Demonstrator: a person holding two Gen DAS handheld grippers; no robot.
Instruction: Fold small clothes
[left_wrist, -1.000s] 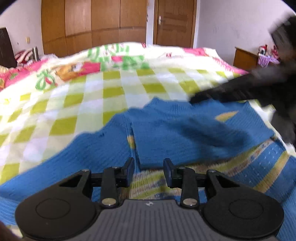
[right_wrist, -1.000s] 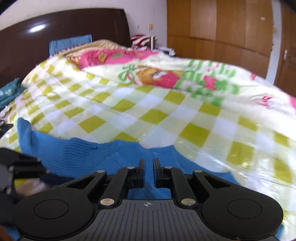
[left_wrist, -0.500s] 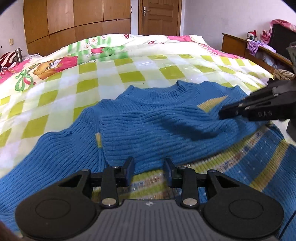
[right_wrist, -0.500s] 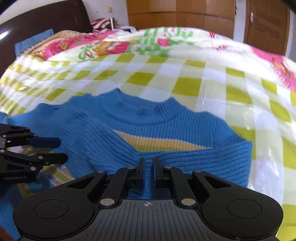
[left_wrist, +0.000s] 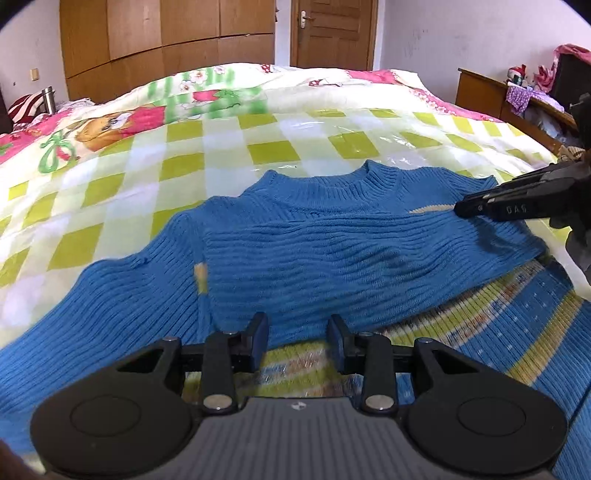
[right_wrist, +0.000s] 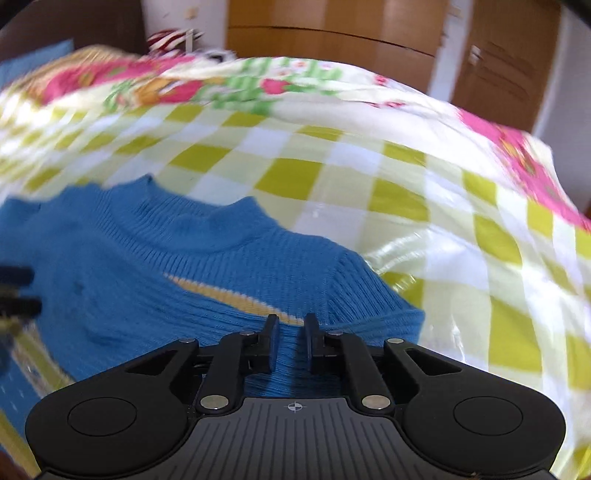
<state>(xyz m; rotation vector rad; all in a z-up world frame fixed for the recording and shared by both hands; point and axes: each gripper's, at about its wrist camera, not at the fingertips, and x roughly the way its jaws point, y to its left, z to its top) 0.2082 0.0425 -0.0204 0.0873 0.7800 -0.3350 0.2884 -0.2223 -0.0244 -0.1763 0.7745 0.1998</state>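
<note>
The blue sweater (left_wrist: 314, 251) lies flat on the bed (left_wrist: 258, 147), neck toward the far wardrobe, and everything plays out around it. One sleeve is already laid across its chest, covering most of the yellow stripe, which reads as the first fold of the job.

The left tool (left_wrist: 297, 334) hovers low at the sweater's near edge, just over the cuff of that crossed sleeve. Its jaws stand spread with nothing pinched, probably ready to steady the layer or take the hem.

The right tool (right_wrist: 290, 332) sits over the sweater's right shoulder, by the folded sleeve edge. Its jaws are nearly together with a narrow gap; knit shows through, but I cannot tell whether they nip it. Likely it is pressing the crease flat.
</note>
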